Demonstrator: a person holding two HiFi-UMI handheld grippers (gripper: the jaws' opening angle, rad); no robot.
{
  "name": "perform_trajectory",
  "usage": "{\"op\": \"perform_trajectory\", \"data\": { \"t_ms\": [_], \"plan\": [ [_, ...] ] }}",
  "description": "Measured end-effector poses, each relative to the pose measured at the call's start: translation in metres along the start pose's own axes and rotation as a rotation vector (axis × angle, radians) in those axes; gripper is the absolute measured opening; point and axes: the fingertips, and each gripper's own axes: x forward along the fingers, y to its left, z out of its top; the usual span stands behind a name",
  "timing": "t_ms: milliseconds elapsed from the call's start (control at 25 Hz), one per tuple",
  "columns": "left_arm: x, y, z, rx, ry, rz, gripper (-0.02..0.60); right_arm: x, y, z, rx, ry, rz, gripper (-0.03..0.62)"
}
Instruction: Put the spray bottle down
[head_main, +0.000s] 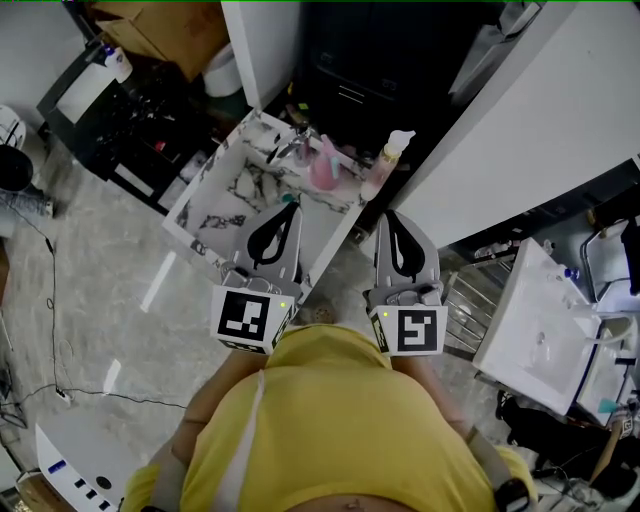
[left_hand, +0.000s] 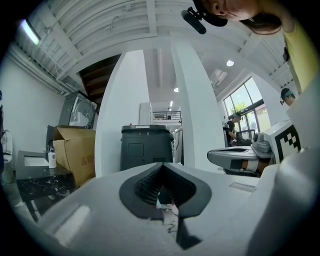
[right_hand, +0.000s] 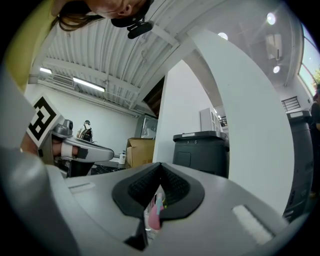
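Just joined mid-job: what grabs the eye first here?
The left gripper and right gripper, white with black-and-white marker cubes, sit shut and empty before the person's yellow shirt. Beyond them, a pink plastic bottle and a pale bottle with a white spray head stand on the marble-patterned counter.

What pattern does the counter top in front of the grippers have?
The counter top is white marble with dark veins, clearest in the head view.
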Motion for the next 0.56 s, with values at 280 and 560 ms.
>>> {"op": "perform_trajectory", "data": {
  "t_ms": [280,560],
  "plan": [
    [0.004,-0.002,-0.004,-0.004,0.010,0.004,0.000,0.006,-0.004,-0.006,0.001,0.008,0.022,0.000],
    [0.013,-0.003,-0.009,0.005,0.008,0.020,0.000,0.016,-0.010,-0.013,0.002,0.004,0.052,0.000]
  ]
}}
